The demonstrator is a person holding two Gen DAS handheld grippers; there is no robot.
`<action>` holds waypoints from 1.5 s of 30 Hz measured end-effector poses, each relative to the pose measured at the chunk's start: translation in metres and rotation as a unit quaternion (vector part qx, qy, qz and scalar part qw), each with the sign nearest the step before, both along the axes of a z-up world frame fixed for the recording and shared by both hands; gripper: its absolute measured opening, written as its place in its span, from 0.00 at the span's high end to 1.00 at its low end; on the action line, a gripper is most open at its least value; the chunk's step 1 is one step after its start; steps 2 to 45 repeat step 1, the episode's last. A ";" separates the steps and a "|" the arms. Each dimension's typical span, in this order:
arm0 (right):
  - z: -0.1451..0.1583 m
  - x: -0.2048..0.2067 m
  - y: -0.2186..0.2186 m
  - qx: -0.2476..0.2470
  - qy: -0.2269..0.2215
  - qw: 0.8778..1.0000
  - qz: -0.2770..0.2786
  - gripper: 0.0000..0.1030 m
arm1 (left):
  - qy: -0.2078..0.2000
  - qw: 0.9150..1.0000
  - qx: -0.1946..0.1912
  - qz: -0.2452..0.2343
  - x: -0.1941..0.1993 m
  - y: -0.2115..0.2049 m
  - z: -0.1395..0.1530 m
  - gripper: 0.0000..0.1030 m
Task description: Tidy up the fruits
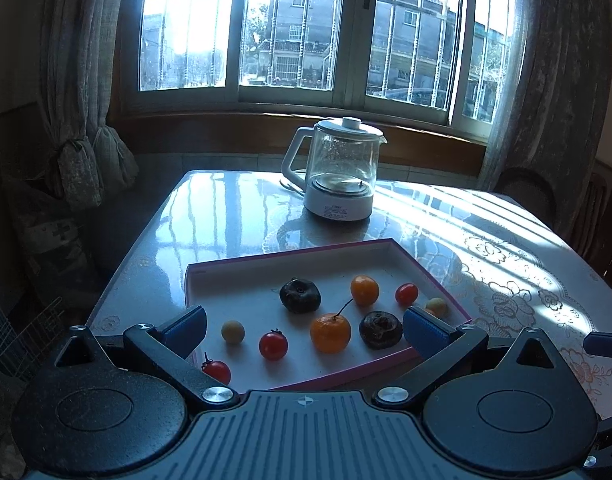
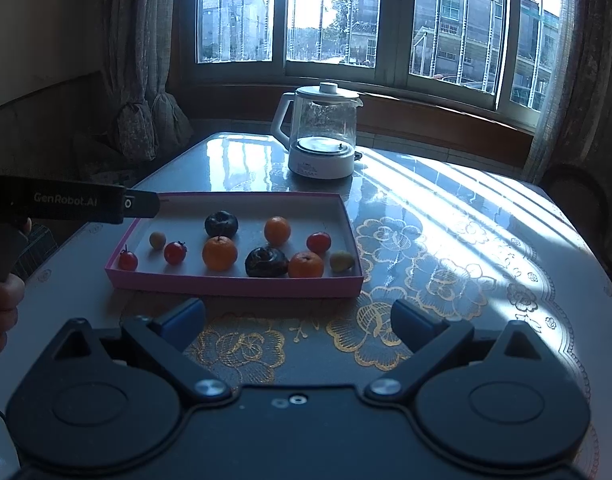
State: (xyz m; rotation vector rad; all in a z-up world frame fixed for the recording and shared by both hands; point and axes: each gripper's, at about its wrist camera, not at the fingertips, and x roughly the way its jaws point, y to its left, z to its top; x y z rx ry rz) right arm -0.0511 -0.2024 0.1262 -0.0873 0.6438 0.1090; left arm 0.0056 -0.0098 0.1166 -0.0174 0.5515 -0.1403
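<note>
Both pairs of fingers stand wide apart, holding nothing: the left gripper (image 1: 303, 326) hangs over the near edge of the pink tray (image 2: 233, 282), the right gripper (image 2: 297, 318) sits back over bare table (image 2: 446, 216) in front of it. Fruits lie loose in the tray: an orange (image 2: 219, 254), two dark fruits, cherry tomatoes and small pale ones. A glossy cover with gold floral lacework lies on the table, striped by sunlight. A glass kettle (image 2: 322, 132) on a white base stands beyond the tray, before a barred window (image 2: 330, 16) with tied curtains and buildings outside. "GenRobot.AI" reads on the left gripper's side; the kettle's base label is too small to read.
</note>
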 end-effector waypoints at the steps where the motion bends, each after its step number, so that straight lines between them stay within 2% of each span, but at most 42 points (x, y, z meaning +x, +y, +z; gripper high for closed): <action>1: 0.000 0.000 0.000 0.000 0.000 1.000 -0.001 0.03 | -0.001 1.000 0.003 -0.003 -0.001 -0.001 0.001 0.00; 45: 0.000 0.000 0.000 0.000 0.000 1.000 -0.001 0.03 | -0.001 1.000 0.003 -0.003 -0.001 -0.001 0.001 0.00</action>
